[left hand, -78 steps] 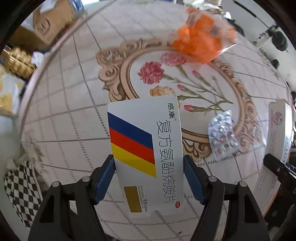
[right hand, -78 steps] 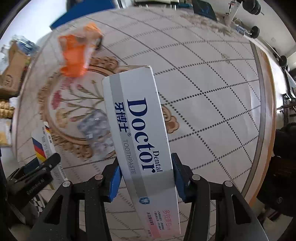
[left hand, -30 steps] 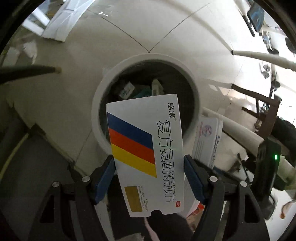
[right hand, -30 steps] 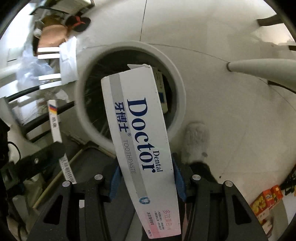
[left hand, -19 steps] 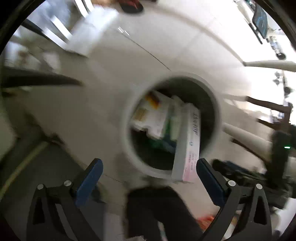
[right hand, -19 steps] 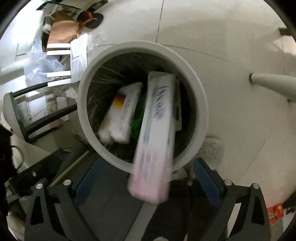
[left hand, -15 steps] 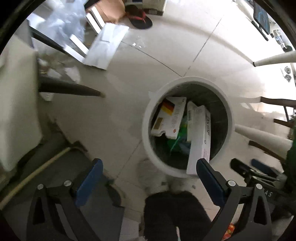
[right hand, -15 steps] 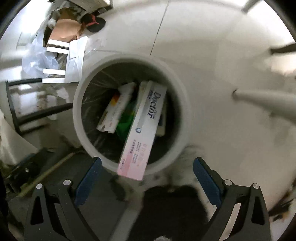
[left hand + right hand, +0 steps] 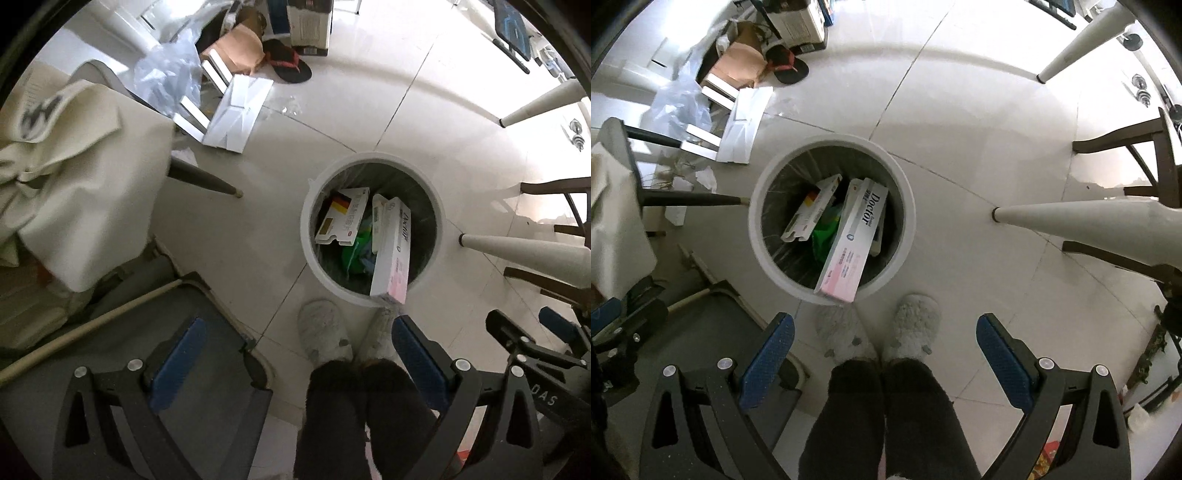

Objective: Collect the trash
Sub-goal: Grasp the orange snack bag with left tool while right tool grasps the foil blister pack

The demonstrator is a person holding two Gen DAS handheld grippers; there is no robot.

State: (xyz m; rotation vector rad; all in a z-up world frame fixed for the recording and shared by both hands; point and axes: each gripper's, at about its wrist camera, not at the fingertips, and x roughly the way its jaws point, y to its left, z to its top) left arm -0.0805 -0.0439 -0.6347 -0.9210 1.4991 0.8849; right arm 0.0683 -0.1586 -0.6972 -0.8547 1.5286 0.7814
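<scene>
Both grippers hang above the floor with fingers spread wide and nothing between them: the left gripper (image 9: 295, 354) and the right gripper (image 9: 884, 349). Beyond them stands the round white trash bin (image 9: 768, 258). Inside it the toothpaste box (image 9: 851, 236) leans with its pink end over the near rim, and the medicine box (image 9: 810, 210) lies just left of it, beside green scraps (image 9: 822, 234).

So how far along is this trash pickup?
Done: the toothpaste box and medicine box lie in the white bin, the toothpaste box poking over its rim. In hand: nothing; the left gripper and right gripper are open. Any remaining trash is out of view.
</scene>
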